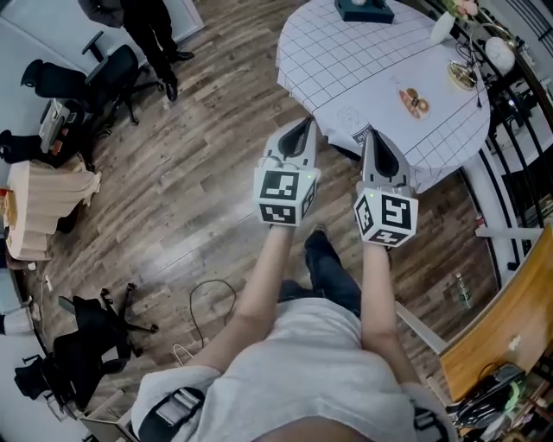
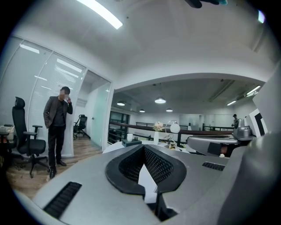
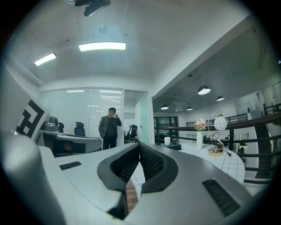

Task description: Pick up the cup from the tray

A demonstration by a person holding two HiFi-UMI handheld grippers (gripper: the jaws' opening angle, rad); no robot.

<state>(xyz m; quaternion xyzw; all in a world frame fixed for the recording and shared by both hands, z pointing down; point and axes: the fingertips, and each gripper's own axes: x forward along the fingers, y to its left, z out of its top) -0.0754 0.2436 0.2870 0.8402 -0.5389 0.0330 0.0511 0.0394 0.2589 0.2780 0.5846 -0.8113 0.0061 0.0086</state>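
Observation:
A dark tray (image 1: 364, 10) lies at the far edge of a round table with a white checked cloth (image 1: 363, 60). In the left gripper view a small white cup (image 2: 130, 137) stands on that tray (image 2: 131, 143); the right gripper view shows the same cup (image 3: 167, 140) on the tray (image 3: 174, 146). Both grippers hover side by side over the floor, short of the table's near edge and far from the cup. My left gripper (image 1: 308, 123) (image 2: 143, 146) is shut and holds nothing. The right gripper (image 1: 370, 131) (image 3: 139, 144) is likewise shut with nothing in it.
On the table stand a white vase with flowers (image 1: 442, 26), a globe lamp (image 1: 499, 53), a gold dish (image 1: 462, 76) and a small brown item (image 1: 415, 102). A person (image 1: 151, 26) stands at the back left near office chairs (image 1: 104, 78). A railing (image 1: 518, 129) runs along the right.

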